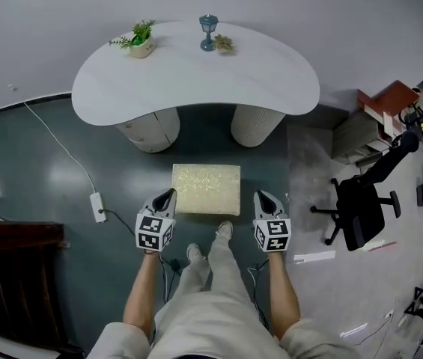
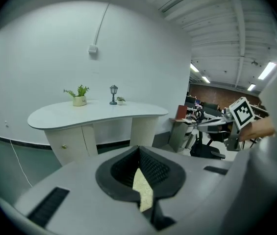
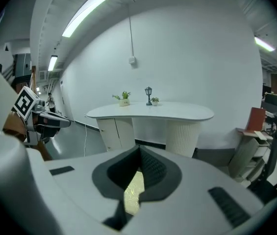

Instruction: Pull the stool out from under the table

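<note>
A cream square stool (image 1: 206,189) stands on the dark floor just in front of the white table's (image 1: 196,81) two pedestals, clear of the tabletop. My left gripper (image 1: 169,194) is shut beside the stool's left edge, and my right gripper (image 1: 260,196) is shut beside its right edge. Neither one holds the stool. In the left gripper view the jaws (image 2: 139,149) meet, and a sliver of stool (image 2: 143,192) shows below them, with the table (image 2: 99,114) beyond. The right gripper view shows the same: closed jaws (image 3: 139,149), a strip of stool (image 3: 134,192) and the table (image 3: 153,110).
On the tabletop are a potted plant (image 1: 141,43), a small blue lamp figure (image 1: 208,32) and a tiny plant (image 1: 223,43). A power strip with cable (image 1: 97,206) lies on the floor at left. A black office chair (image 1: 361,208) stands at right. The person's feet (image 1: 224,230) are near the stool.
</note>
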`<move>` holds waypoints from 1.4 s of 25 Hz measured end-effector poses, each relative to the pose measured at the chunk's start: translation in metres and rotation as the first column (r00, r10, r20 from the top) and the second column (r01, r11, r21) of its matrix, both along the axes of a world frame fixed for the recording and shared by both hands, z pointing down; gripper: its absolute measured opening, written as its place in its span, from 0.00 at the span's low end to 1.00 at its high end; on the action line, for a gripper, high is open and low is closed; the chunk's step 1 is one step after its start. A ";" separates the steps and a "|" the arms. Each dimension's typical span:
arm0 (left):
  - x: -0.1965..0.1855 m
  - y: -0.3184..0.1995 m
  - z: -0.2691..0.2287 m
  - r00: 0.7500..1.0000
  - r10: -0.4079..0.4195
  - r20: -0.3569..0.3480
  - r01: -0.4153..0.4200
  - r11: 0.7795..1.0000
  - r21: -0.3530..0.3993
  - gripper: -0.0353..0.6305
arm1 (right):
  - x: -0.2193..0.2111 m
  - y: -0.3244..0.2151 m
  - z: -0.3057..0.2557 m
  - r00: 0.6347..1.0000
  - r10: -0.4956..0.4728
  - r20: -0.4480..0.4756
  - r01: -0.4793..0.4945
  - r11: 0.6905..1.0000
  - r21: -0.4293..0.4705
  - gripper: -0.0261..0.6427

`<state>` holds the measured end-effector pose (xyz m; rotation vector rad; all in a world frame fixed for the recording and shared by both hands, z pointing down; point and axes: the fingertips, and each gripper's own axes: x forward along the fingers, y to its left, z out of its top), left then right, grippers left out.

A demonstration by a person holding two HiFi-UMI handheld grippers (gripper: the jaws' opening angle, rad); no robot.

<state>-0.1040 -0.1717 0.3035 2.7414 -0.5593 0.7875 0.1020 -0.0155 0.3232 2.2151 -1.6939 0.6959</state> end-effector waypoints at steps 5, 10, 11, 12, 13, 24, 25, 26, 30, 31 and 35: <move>-0.008 0.005 -0.042 0.999 -0.015 -0.042 0.016 1.000 0.022 0.07 | -0.001 0.016 -0.045 0.999 0.005 -0.041 -0.004 0.999 0.031 0.03; -0.010 0.014 -0.079 0.997 0.005 -0.071 -0.001 0.998 0.057 0.07 | -0.005 0.034 -0.082 0.997 0.014 -0.080 -0.010 0.999 0.051 0.03; -0.012 0.015 -0.085 0.997 0.006 -0.078 -0.002 0.998 0.062 0.07 | -0.007 0.037 -0.089 0.996 0.017 -0.086 -0.013 0.998 0.056 0.03; -0.013 0.017 -0.091 0.996 0.005 -0.087 0.000 0.998 0.065 0.07 | -0.009 0.041 -0.095 0.996 0.022 -0.090 -0.016 0.998 0.062 0.03; -0.015 0.020 -0.097 0.995 0.002 -0.097 0.004 0.998 0.067 0.07 | -0.012 0.046 -0.101 0.995 0.026 -0.093 -0.020 0.998 0.068 0.03; -0.039 0.037 -0.135 0.989 0.003 -0.145 0.008 0.997 0.078 0.07 | -0.037 0.072 -0.144 0.990 0.052 -0.129 -0.039 0.994 0.104 0.03; -0.040 0.038 -0.135 0.990 0.007 -0.143 0.004 0.997 0.079 0.07 | -0.038 0.072 -0.146 0.990 0.055 -0.130 -0.042 0.994 0.105 0.03; -0.040 0.038 -0.135 0.990 0.009 -0.143 0.002 0.997 0.080 0.07 | -0.038 0.072 -0.147 0.989 0.058 -0.133 -0.044 0.993 0.107 0.03; -0.042 0.039 -0.139 0.987 0.004 -0.158 0.009 0.997 0.082 0.07 | -0.039 0.073 -0.154 0.987 0.063 -0.149 -0.045 0.992 0.119 0.03; -0.041 0.040 -0.140 0.987 0.006 -0.160 0.008 0.996 0.084 0.07 | -0.039 0.074 -0.156 0.986 0.064 -0.151 -0.046 0.991 0.123 0.03; -0.039 0.044 -0.146 0.986 0.017 -0.168 -0.001 0.996 0.090 0.07 | -0.040 0.079 -0.163 0.985 0.071 -0.159 -0.050 0.990 0.133 0.03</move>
